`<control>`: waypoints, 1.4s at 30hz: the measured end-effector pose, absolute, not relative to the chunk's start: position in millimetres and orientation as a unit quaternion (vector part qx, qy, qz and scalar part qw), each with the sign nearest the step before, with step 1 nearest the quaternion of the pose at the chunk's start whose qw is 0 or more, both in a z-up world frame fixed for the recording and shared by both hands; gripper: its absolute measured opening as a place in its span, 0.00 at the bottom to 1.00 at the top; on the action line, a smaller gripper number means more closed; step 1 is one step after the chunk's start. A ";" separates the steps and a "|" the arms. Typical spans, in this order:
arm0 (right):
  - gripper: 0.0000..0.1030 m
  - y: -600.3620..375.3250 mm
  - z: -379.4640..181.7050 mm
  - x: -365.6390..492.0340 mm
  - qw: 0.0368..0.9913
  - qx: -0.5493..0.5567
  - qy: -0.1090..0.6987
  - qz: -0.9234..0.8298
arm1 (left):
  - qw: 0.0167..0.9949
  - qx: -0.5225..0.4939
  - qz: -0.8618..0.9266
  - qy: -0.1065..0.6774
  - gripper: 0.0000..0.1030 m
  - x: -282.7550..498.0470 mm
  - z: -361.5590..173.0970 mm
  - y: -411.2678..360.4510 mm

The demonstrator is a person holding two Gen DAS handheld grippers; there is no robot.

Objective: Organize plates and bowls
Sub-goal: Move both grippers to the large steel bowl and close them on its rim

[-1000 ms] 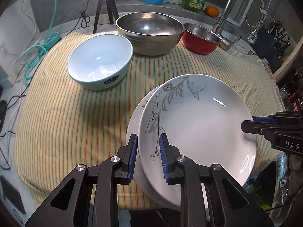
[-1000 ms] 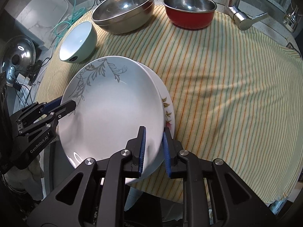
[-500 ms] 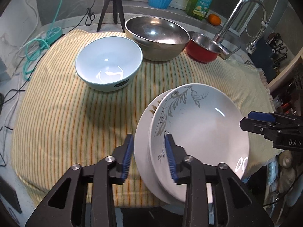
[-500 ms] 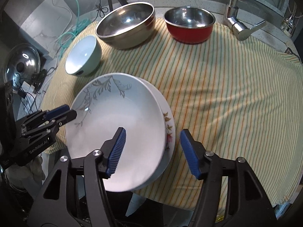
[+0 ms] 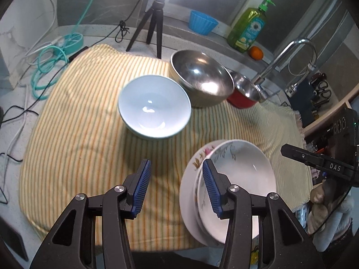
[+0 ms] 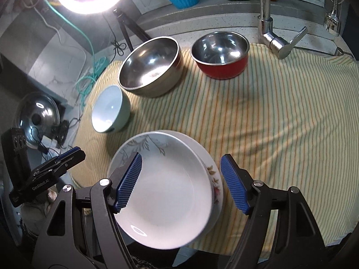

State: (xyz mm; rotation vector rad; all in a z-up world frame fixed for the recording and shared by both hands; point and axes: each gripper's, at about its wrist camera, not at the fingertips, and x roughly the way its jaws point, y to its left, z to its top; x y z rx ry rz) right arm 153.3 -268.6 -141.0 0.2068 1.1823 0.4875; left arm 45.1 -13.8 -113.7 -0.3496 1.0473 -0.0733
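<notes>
A white plate with a grey leaf pattern (image 6: 166,190) rests on a flowered plate (image 6: 215,179) at the near edge of the striped cloth (image 6: 280,123). My right gripper (image 6: 181,183) hovers over this stack, jaws opening, pads clear of the rims. My left gripper (image 5: 176,186) is to the left of the leaf plate (image 5: 242,190), jaws opening, with only cloth between its fingers. Farther back sit a pale blue bowl (image 5: 154,109), a large steel bowl (image 5: 202,78) and a red bowl (image 6: 221,60).
A faucet (image 6: 269,33) rises behind the red bowl. On the ledge stand a soap bottle (image 5: 249,29), a blue cup (image 5: 202,22) and an orange (image 5: 255,52). A tripod (image 5: 152,27) and teal cable (image 5: 51,60) are at back left; a pot lid (image 6: 38,112) lies off the cloth.
Both grippers let go of the leaf plate's rim, spread their fingers and pulled up and back. The leaf plate now lies on the flowered plate.
</notes>
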 end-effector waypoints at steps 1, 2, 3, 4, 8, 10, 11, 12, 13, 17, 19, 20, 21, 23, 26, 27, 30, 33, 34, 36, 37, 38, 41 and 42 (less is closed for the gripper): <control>0.73 -267.6 -140.7 154.4 0.798 0.100 0.549 0.226 | 0.852 -0.166 -0.035 0.496 0.45 47.6 -112.1 -9.5; 0.73 -265.5 -138.8 156.1 0.800 0.104 0.547 0.225 | 0.852 -0.168 -0.036 0.494 0.45 49.1 -111.0 -5.3; 0.73 -263.7 -137.4 157.6 0.801 0.108 0.544 0.224 | 0.852 -0.170 -0.038 0.493 0.45 52.1 -110.0 -1.0; 0.73 -262.1 -136.1 158.4 0.802 0.111 0.543 0.223 | 0.852 -0.173 -0.040 0.492 0.45 55.7 -109.2 3.8; 0.73 -252.6 -131.6 166.5 0.805 0.129 0.536 0.219 | 0.854 -0.175 -0.045 0.488 0.45 67.7 -106.4 17.8; 0.73 -248.1 -130.9 171.9 0.806 0.136 0.534 0.217 | 0.853 -0.176 -0.055 0.489 0.45 76.8 -105.4 23.8; 0.73 -245.0 -130.5 175.1 0.806 0.140 0.533 0.216 | 0.852 -0.175 -0.059 0.489 0.45 79.9 -105.8 26.7; 0.73 -242.3 -130.5 178.1 0.806 0.144 0.532 0.215 | 0.853 -0.173 -0.063 0.489 0.45 84.5 -105.4 29.5; 0.73 -239.9 -131.2 181.4 0.805 0.150 0.532 0.214 | 0.853 -0.171 -0.067 0.488 0.45 90.7 -104.8 32.3; 0.73 -232.2 -135.7 196.4 0.798 0.183 0.533 0.211 | 0.852 -0.176 -0.079 0.487 0.45 114.2 -102.7 44.7; 0.73 -228.4 -138.0 204.6 0.798 0.195 0.533 0.205 | 0.849 -0.178 -0.088 0.489 0.45 127.5 -102.2 49.7; 0.73 -226.6 -138.9 208.1 0.799 0.199 0.531 0.201 | 0.848 -0.178 -0.094 0.490 0.45 135.3 -102.3 51.0; 0.73 -224.6 -140.0 212.7 0.800 0.202 0.531 0.195 | 0.847 -0.178 -0.099 0.491 0.45 142.3 -102.8 52.5; 0.73 -221.8 -142.1 219.3 0.800 0.207 0.531 0.189 | 0.845 -0.175 -0.106 0.493 0.45 156.0 -104.6 54.3; 0.71 -218.0 -145.3 230.4 0.801 0.214 0.530 0.178 | 0.837 -0.179 -0.119 0.503 0.45 176.6 -111.7 54.7; 0.67 -217.4 -146.4 233.8 0.801 0.217 0.529 0.174 | 0.833 -0.182 -0.124 0.507 0.45 182.3 -114.3 53.8; 0.59 -215.7 -150.8 244.9 0.801 0.223 0.532 0.164 | 0.827 -0.173 -0.137 0.517 0.45 197.6 -122.0 47.9; 0.55 -214.5 -154.4 254.6 0.799 0.227 0.534 0.158 | 0.816 -0.181 -0.145 0.529 0.42 213.0 -133.2 45.0; 0.52 -213.0 -155.7 257.6 0.799 0.227 0.535 0.155 | 0.813 -0.183 -0.147 0.532 0.42 217.4 -136.4 44.0; 0.48 -211.4 -158.4 263.2 0.797 0.227 0.538 0.154 | 0.811 -0.178 -0.151 0.537 0.41 225.3 -139.5 41.4; 0.44 -210.7 -159.6 265.2 0.796 0.228 0.539 0.153 | 0.809 -0.176 -0.154 0.539 0.41 228.7 -141.1 39.5; 0.43 -209.7 -161.6 267.9 0.795 0.227 0.542 0.152 | 0.807 -0.176 -0.157 0.542 0.40 231.9 -142.7 38.0; 0.39 -208.9 -167.5 274.2 0.791 0.230 0.548 0.149 | 0.803 -0.172 -0.162 0.547 0.37 240.3 -146.8 34.3; 0.36 -209.0 -170.1 276.5 0.788 0.233 0.550 0.148 | 0.802 -0.171 -0.162 0.549 0.35 242.3 -148.3 33.5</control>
